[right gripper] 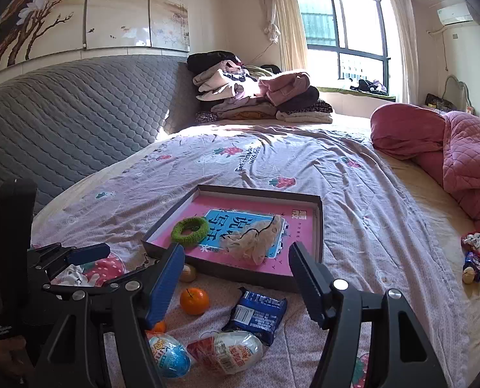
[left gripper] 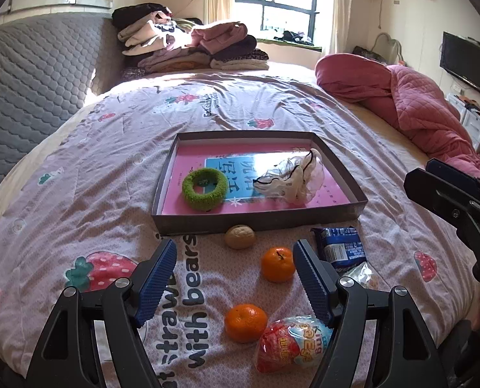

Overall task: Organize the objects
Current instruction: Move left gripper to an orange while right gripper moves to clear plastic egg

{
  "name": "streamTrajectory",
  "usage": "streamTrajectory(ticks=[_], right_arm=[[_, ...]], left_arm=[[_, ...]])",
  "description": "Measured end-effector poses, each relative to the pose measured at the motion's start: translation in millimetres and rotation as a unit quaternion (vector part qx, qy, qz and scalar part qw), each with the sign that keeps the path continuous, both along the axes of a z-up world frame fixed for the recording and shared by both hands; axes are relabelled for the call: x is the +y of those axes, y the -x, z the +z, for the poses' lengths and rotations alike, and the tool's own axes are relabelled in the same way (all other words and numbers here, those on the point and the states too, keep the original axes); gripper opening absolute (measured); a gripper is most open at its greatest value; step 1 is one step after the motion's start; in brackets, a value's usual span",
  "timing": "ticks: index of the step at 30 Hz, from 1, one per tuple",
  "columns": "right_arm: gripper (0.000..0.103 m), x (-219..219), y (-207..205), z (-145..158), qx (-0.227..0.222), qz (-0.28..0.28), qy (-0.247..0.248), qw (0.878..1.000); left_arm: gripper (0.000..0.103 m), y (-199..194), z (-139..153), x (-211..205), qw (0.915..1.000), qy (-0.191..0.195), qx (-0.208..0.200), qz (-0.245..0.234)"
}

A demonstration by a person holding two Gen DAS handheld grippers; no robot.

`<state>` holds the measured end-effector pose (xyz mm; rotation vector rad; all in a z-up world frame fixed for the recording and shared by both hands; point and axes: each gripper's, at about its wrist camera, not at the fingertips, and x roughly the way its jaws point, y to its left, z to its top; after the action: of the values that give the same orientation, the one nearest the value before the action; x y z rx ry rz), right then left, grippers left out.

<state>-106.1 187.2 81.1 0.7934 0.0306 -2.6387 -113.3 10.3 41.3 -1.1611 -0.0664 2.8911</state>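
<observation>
Both hand-held grippers are hovering over the bed with nothing between their ribbed blue pads: the left gripper [left gripper: 236,278] is standing with its jaws spread wide, and the right gripper [right gripper: 236,284] is likewise gaping, its black hinged arms angling down toward the bedspread [left gripper: 78,194]. That bedspread is lying soft and wrinkled, a pale lilac cotton printed with strawberries and dark lettering.

A shallow rectangular tray [left gripper: 262,216] with thin grey cardboard walls is sitting just beyond the fingers, its glossy pink floor showing a blue panel. Inside it a fuzzy green ring-shaped scrunchie [left gripper: 204,189] is resting at the left, and a crumpled sheer cream scrunchie [left gripper: 291,177] with a dark edging is lying at the right.

Outside the tray, a rough tan walnut [left gripper: 240,236] is touching its near wall. Two round, glossy oranges [left gripper: 278,264] [left gripper: 245,322] are sitting closer in, well apart from each other. A crinkly blue snack packet [left gripper: 340,247] is lying beside the farther orange, and an egg-shaped toy [left gripper: 288,344] in shiny red and blue wrap is nestling against the nearer one.
</observation>
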Motion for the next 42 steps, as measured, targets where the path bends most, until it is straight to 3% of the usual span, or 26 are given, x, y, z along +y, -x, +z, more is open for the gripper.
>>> streamTrajectory(ticks=[31, 42], right_arm=[[0.067, -1.2, -3.6, -61.9, -0.098, -0.045, -0.01, 0.994], [0.067, -1.7, 6.4, -81.0, -0.133, -0.087, 0.007, 0.987]], left_arm=[[0.076, 0.4, -42.2, 2.8, 0.9985, -0.006, -0.055, 0.0], [0.076, 7.2, -57.3, -4.8, 0.9957, -0.03, -0.086, 0.017]])
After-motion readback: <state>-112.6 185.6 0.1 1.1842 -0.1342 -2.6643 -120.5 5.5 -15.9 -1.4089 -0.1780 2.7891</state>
